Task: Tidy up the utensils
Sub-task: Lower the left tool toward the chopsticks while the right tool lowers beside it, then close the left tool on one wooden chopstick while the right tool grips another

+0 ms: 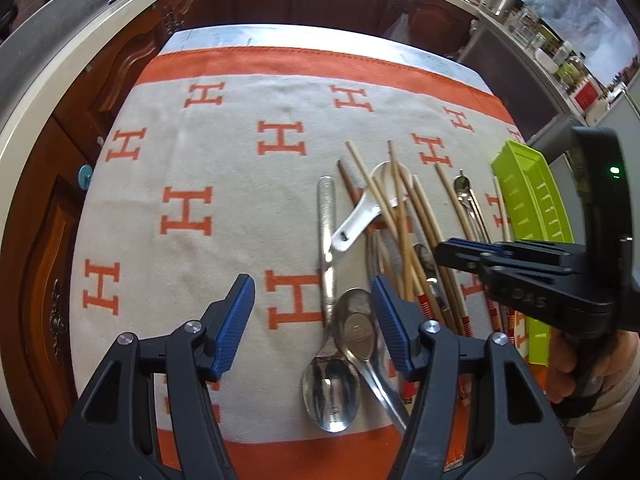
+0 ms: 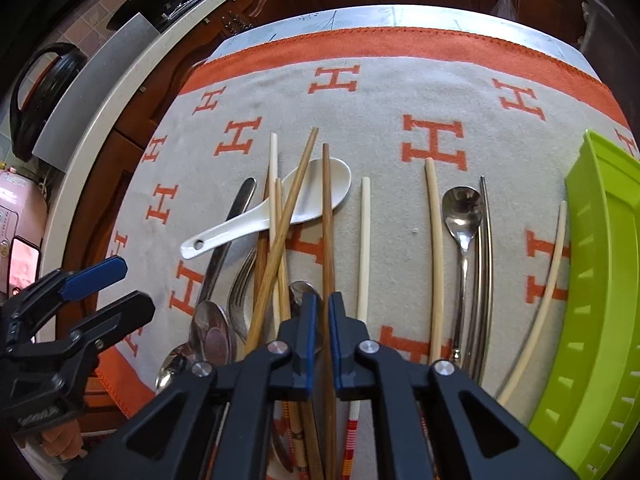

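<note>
Here, a lime-green slotted tray [image 2: 600, 280] is seen at the right edge of the worktop, its visible interior holding nothing, on a grey cloth [image 1: 240, 160] patterned with orange letters. Beside it, wooden and pale chopsticks [image 2: 328, 220], a white ceramic spoon [image 2: 280, 204], metal spoons [image 1: 330, 392] and a fork [image 2: 240, 292] are shown lying loosely, several crossed over one another. The left tool [image 1: 312, 316] is held partly open above two metal spoons, while the right tool [image 2: 322, 332] is closed on a brown chopstick.

My left gripper [image 1: 312, 308] is angled steeply down, jaws apart with nothing pinched. Right gripper [image 2: 324, 312] is tilted down too, jaws nearly shut.
</note>
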Available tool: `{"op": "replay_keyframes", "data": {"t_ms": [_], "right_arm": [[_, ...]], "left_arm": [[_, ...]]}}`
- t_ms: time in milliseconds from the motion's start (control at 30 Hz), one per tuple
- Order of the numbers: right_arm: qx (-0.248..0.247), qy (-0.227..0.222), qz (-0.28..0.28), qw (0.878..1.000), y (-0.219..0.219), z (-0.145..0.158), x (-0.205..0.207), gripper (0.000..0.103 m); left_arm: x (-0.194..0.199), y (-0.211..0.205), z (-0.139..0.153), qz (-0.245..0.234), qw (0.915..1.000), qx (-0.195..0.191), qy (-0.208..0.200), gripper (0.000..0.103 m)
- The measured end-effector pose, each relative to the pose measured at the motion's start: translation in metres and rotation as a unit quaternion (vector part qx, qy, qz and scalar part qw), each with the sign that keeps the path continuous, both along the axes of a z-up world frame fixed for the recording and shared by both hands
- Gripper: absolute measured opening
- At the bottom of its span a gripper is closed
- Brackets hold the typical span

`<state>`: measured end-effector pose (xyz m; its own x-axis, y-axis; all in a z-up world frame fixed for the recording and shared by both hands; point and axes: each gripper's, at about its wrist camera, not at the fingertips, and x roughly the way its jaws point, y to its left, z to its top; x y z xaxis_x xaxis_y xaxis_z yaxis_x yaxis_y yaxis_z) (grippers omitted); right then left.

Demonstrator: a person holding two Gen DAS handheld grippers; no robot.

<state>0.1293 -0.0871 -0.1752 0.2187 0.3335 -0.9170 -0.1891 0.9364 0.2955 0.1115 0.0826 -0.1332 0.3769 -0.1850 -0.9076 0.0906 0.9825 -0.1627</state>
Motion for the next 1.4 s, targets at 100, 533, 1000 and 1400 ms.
{"op": "replay_keyframes", "data": {"t_ms": [100, 533, 1000, 1400], "right_arm": [[-0.001, -0.002, 0.005, 1.0, 0.0, -0.003, 0.002, 0.005], [0.017, -0.002, -0.008, 1.0, -0.015, -0.011, 0.001, 0.007], [0.09, 0.0, -0.046, 0.995, -0.046, -0.005, -0.027, 0.007], [0.102, -0.006, -0.034, 0.994, -0.041, -0.003, -0.041, 0.007]], "left_arm": [[-0.001, -0.011, 0.003, -0.019, 0.9998, -0.002, -0.003, 0.054], [0.011, -0.052, -0.004, -0.062, 0.998, -0.005, 0.006, 0.049], [0.033, -0.068, -0.044, -0.051, 0.997, 0.005, 0.057, 0.022], [0.025, -0.072, -0.043, -0.053, 0.9972, 0.034, 0.04, 0.017]]}}
